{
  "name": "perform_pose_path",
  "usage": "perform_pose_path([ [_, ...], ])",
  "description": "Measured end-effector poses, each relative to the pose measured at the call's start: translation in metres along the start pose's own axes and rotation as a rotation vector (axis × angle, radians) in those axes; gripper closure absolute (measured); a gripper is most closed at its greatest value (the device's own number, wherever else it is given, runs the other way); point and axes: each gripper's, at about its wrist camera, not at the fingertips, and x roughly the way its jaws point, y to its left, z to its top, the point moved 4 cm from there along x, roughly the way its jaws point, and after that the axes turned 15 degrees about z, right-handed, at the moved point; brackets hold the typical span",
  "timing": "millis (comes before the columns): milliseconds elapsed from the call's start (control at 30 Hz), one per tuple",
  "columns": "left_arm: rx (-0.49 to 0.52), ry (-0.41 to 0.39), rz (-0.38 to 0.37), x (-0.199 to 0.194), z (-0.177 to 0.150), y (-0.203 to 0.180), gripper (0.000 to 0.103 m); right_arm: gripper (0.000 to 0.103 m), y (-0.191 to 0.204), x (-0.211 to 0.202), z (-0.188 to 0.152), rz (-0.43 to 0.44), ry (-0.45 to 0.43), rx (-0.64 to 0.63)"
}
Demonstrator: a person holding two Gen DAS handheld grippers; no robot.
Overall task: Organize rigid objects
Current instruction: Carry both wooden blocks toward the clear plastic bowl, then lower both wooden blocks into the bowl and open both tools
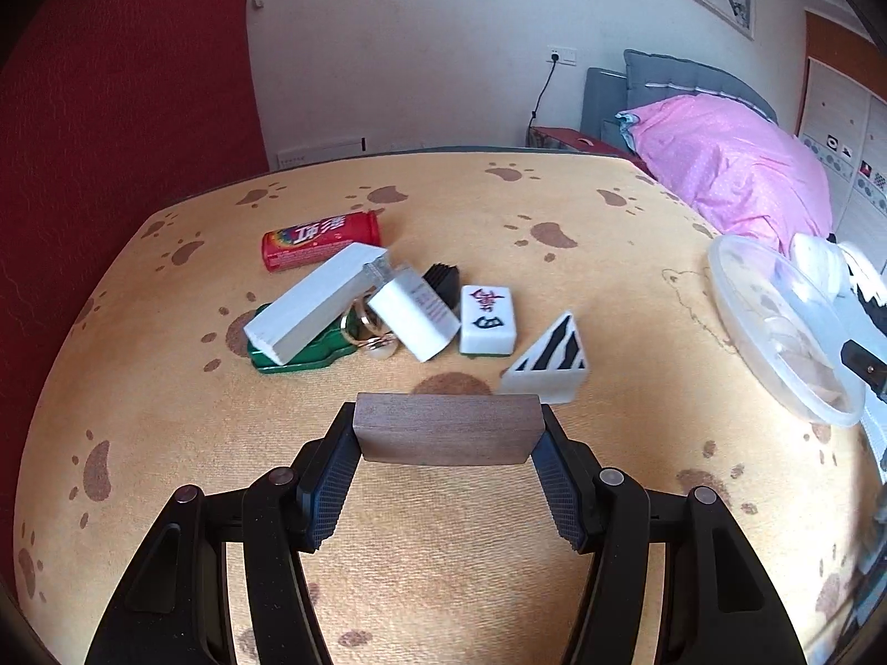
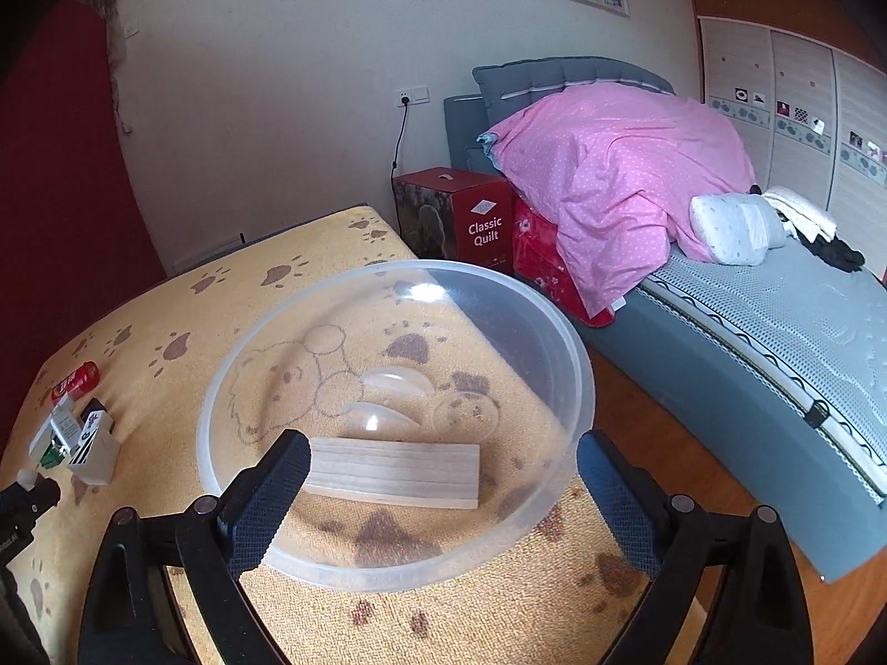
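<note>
**With one block gripped and one already in the bowl: sorting rigid items on a paw-print cloth**

While the left gripper [image 1: 448, 435] clamps a dark brown wooden block [image 1: 447, 428] by its two ends, its jaws closed onto it above the orange paw-print tablecloth [image 1: 166, 443], the right gripper [image 2: 441, 474] stands wide apart and grips nothing, one finger either side of the near rim of a clear round plastic bowl [image 2: 560, 343]. Inside that bowl lies a pale flat wooden block [image 2: 394, 471]. Beyond the dark block: a white wedge with black stripes [image 1: 546, 363], a white mahjong tile [image 1: 488, 318], a white rectangular box [image 1: 413, 321], gold rings [image 1: 368, 330], a long white block [image 1: 313, 302] leaning on a green tin [image 1: 302, 354], and farthest, a red candy tube [image 1: 321, 238]. Behind the table, a bed with a pink quilt [image 2: 621, 177]
</note>
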Motion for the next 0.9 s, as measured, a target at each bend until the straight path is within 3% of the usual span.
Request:
perform_pose_path([
  [533, 0.135, -0.069, -0.211, -0.031, 0.034, -0.123, 0.042, 0.004, -0.018, -0.021, -0.005, 0.016, -0.100, -0.014],
  [900, 0.214, -0.057, -0.328, -0.035, 0.041, -0.192, 0.042, 0.003, -0.035, -0.023, -0.008, 0.016, -0.109, 0.043],
])
